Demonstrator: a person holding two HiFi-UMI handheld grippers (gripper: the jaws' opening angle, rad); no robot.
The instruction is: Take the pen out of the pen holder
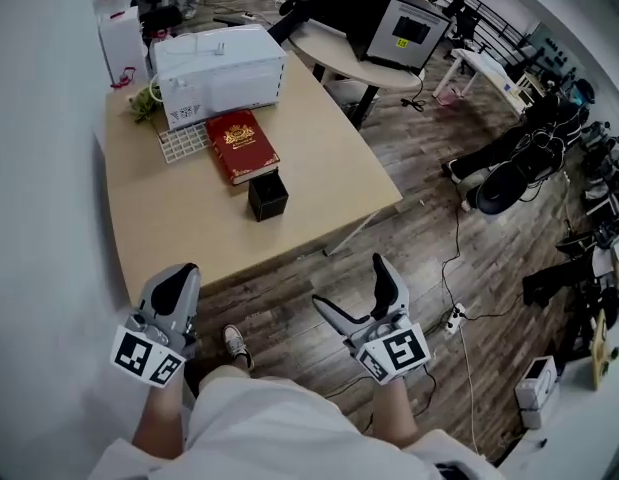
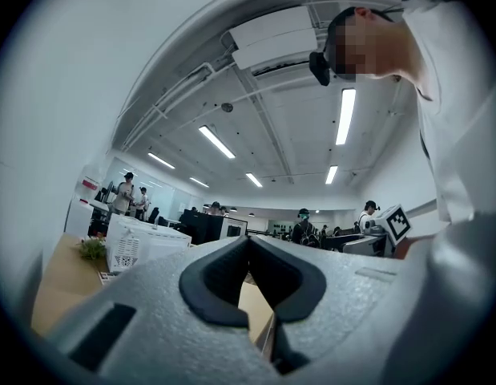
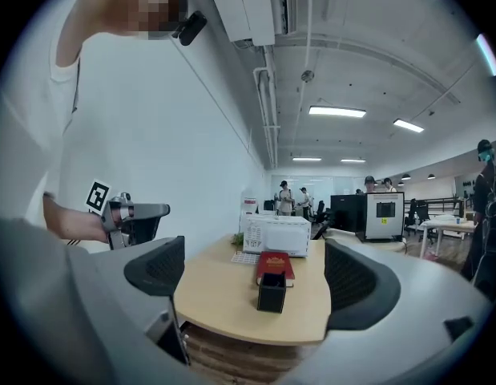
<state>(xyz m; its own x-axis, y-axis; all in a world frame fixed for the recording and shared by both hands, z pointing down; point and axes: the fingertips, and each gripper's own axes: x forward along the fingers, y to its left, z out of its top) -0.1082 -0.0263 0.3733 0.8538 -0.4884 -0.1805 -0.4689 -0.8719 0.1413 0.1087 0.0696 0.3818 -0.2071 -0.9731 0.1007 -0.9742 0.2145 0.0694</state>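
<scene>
Black pen holder [image 1: 268,195] beside red book [image 1: 241,144]; left gripper [image 1: 177,288] clenched, right gripper [image 1: 348,282] released.

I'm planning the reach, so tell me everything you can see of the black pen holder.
The pen holder is a small, matte black square box, open-topped, standing upright on the light wooden table toward its front edge. The red book lies just behind it; whether they touch is unclear. Nothing shows above its rim.
</scene>
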